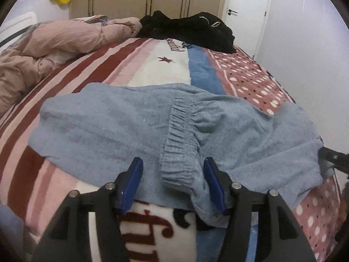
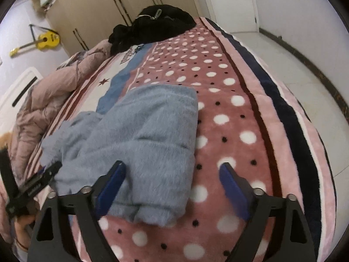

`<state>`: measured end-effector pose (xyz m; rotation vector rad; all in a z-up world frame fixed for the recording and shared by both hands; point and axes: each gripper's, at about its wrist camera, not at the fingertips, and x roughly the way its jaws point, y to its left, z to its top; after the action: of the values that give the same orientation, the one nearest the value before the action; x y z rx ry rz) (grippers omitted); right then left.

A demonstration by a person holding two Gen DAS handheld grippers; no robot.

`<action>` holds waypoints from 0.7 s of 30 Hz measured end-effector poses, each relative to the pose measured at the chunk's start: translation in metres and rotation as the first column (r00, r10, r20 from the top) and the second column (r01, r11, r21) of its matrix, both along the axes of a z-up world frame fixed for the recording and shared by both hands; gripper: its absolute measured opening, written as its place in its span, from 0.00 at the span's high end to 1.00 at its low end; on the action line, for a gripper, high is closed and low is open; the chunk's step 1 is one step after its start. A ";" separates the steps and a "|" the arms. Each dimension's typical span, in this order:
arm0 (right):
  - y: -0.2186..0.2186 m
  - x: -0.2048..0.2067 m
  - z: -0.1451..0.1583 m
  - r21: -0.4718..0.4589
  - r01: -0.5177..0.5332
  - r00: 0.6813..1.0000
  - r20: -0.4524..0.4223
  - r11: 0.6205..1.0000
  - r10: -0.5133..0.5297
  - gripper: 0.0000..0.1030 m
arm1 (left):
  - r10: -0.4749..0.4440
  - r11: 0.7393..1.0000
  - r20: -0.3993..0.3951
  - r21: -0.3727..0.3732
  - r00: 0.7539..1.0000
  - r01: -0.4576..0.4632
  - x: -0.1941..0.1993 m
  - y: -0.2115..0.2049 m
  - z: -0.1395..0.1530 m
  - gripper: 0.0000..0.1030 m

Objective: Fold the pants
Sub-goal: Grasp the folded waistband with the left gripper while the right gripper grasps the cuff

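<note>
Although both tools are over the garment, neither has hold of it. The soft, fuzzy grey-blue fleece pants [image 1: 122, 126] lie partly folded on the bed, on a plush blanket of red stripes and white-dotted pink [image 2: 235, 118], near its near edge.

Left tool [image 1: 172, 174]: jaws about half open, straddling the gathered elastic waistband [image 1: 181, 139]. The blue pads stand clear of the fabric on either side; nothing is gripped.

Right tool [image 2: 172, 174]: jaws wide open. The left pad sits over the doubled leg section [image 2: 152, 131]; the right pad hangs above bare blanket. Whether the left pad touches the cloth cannot be told. Nothing is gripped.

Handling assessment:
1. The fabric is judged light, limp and thick-piled. It will sag and drape when lifted, and will not hold a crease unaided.
2. The pile should give the pads good friction; slippage is unlikely, and the item is not fragile.
3. Fleece on a plush blanket is likely to drag, so lifting is preferable to sliding.
4. The waistband is the firmest, thickest part and the best hold for the left tool.
5. For the right tool, the near folded edge of the leg section is recommended, all layers pinched together, lest the lower layers stay behind.

Far items, a black garment heap [image 1: 189, 30] and a pink quilt [image 1: 54, 45], lie well apart.
</note>
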<state>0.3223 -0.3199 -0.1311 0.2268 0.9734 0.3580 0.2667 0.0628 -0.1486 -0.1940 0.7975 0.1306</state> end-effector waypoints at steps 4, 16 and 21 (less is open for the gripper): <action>0.001 0.014 -0.015 0.126 -0.047 0.996 -0.069 0.991 0.056 0.18 | -0.026 0.990 0.044 -0.139 0.999 0.032 0.010 0.008 0.005 0.28; -0.001 0.000 -0.010 0.143 -0.051 0.998 -0.020 0.988 0.054 0.70 | -0.037 0.989 -0.041 -0.147 0.999 0.030 0.072 0.003 -0.002 0.82; -0.004 -0.020 -0.005 0.130 -0.048 0.999 0.018 0.990 0.046 0.75 | 0.057 0.994 -0.006 -0.089 0.998 -0.057 0.069 0.019 0.007 0.83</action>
<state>0.3022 -0.3234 -0.1357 0.3203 0.9428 0.4663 0.3353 0.0822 -0.1411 -0.3011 0.8018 0.1491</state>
